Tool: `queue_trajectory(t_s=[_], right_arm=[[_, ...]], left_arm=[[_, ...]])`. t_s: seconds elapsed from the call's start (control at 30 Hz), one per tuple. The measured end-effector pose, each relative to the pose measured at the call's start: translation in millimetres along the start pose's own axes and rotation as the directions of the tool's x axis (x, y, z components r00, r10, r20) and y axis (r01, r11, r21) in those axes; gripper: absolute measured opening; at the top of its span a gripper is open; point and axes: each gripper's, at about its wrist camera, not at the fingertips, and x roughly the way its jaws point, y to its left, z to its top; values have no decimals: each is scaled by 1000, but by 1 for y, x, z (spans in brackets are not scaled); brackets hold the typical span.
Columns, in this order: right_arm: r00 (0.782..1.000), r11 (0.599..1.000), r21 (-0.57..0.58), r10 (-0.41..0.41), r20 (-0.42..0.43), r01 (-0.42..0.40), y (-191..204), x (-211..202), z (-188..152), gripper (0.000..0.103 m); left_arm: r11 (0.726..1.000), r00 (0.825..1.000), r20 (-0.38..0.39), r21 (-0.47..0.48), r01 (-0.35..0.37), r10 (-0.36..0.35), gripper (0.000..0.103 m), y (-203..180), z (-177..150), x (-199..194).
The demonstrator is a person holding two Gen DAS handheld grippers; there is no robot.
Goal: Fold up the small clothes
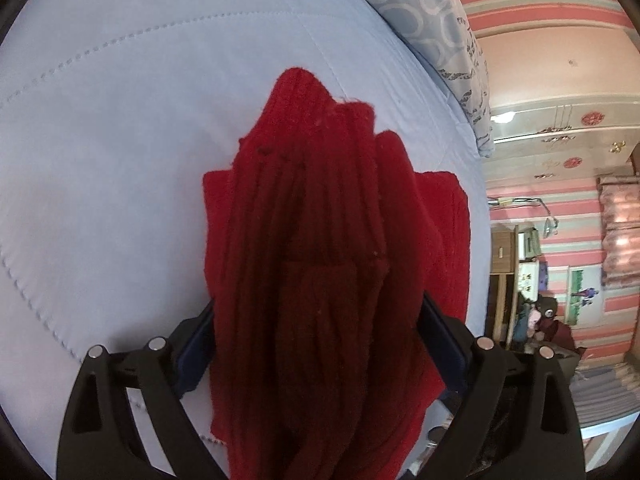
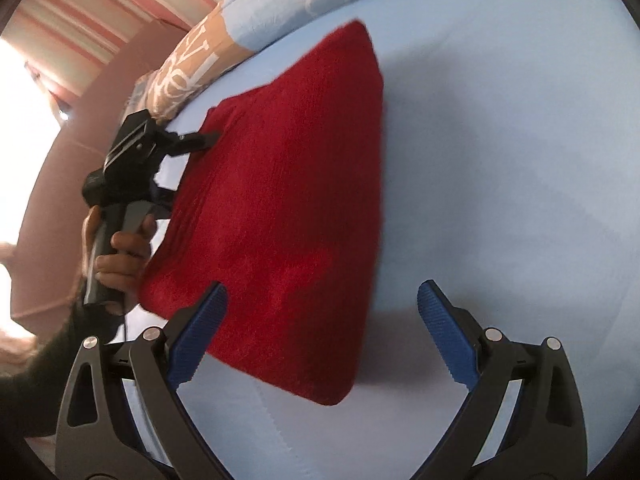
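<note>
A red knitted cloth [image 2: 280,208] lies on a light blue bed sheet [image 2: 500,160], and it looks soft and fuzzy with long ribs running down it. In the right wrist view it lies as a folded piece with straight edges and a rounded corner near the bottom. Going from left to right in that view, a person's hand [image 2: 116,256] in a dark sleeve holds the handle of the left gripper [image 2: 188,168], whose black fingers reach to the left edge of the red cloth. Next comes the cloth itself, and then bare blue sheet. At the bottom, the right gripper [image 2: 322,308] has its blue fingers wide apart and nothing between them; its left finger lies over the near edge of the cloth, and its right finger hangs over bare sheet. In the left wrist view, the red cloth [image 1: 316,280] is bunched up in thick folds between the two blue pads, so the left gripper [image 1: 316,344] is closed on it, and part of the cloth spreads flat on the sheet behind. A pillow [image 1: 432,20] with pale ring shapes sits at the far edge of the bed. Large white letter-like shapes show on a pillow [image 2: 192,68] in the right wrist view, but they cannot be read. No brand or label shows on the cloth.
</note>
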Motion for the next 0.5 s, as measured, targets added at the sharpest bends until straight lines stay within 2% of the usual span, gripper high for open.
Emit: queue_trajectory(t_s=[0.07, 0.17, 0.27, 0.33, 0.43, 0.5], right_arm=[[1000, 1000, 18, 25, -16, -25, -2, 5, -1, 96], [996, 997, 11, 82, -19, -82, 6, 14, 1, 84], [998, 999, -28, 27, -53, -29, 18, 28, 3, 82], [999, 1000, -15, 23, -50, -23, 19, 32, 4, 81], [998, 1000, -26, -9, -55, 7, 20, 40, 7, 72], [999, 998, -50, -29, -44, 27, 23, 40, 10, 55]], left_arm=[[1000, 1000, 0, -18, 21, -21, 92, 3, 0, 0], [999, 999, 22, 28, -38, 38, 92, -7, -7, 0], [986, 989, 58, 92, -138, 134, 90, -22, -18, -1], [981, 984, 77, 101, -169, 161, 86, -25, -23, -4], [970, 974, 107, 118, -212, 200, 77, -31, -30, -5], [957, 963, 134, 146, -251, 232, 66, -39, -34, -5]])
